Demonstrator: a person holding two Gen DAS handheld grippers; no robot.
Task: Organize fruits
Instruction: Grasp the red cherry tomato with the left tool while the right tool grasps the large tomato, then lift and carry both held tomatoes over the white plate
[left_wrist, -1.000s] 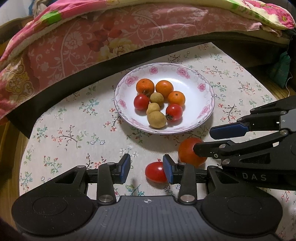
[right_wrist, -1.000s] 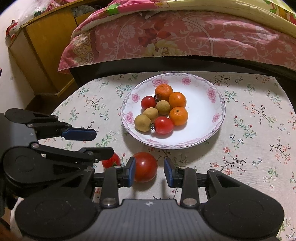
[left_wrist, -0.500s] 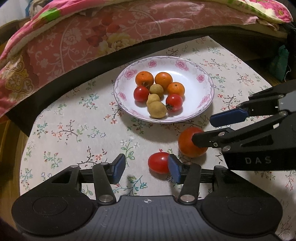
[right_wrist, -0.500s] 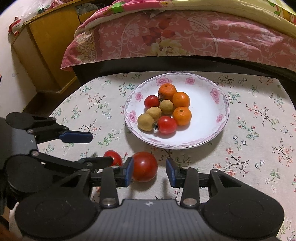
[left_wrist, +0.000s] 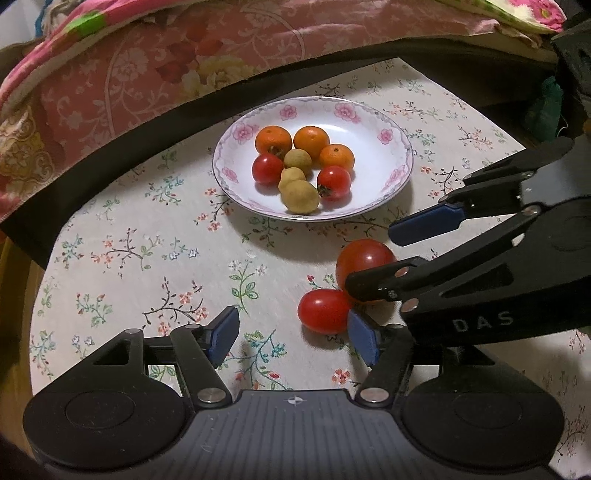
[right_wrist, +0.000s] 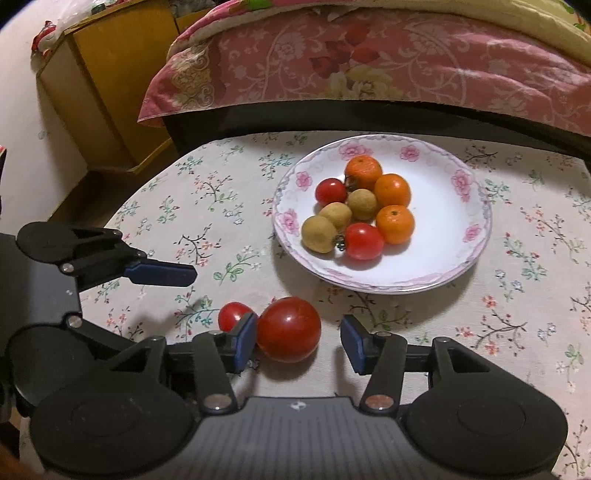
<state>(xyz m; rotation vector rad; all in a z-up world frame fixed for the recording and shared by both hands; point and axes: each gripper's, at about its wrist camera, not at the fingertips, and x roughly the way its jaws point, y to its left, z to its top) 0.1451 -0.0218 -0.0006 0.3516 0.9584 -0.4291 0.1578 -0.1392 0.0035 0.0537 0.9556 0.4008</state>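
A small red tomato (left_wrist: 321, 310) and a bigger red tomato (left_wrist: 364, 260) lie side by side on the floral tablecloth, in front of a white flowered plate (left_wrist: 369, 210). The plate holds oranges, tomatoes and pale round fruits. My left gripper (left_wrist: 294, 338) is opening; the small tomato rests against its right pad (left_wrist: 364, 341), and the left pad is far off. My right gripper (right_wrist: 300, 342) is also opening around the bigger tomato (right_wrist: 290, 328). Its left pad (right_wrist: 245, 341) sits at the fruit and its right pad stands apart. The small tomato (right_wrist: 232, 315) lies just outside that left pad.
A bed with a pink floral quilt (left_wrist: 184, 55) runs along the far side of the table, its dark frame close behind the plate (right_wrist: 388, 286). A yellow wooden cabinet (right_wrist: 110, 92) stands at the back left. The rounded table edge (left_wrist: 40, 280) curves at the left.
Both grippers' jaws have spread wider. Both tomatoes stay on the cloth in the same spot, and neither hand has shifted much.
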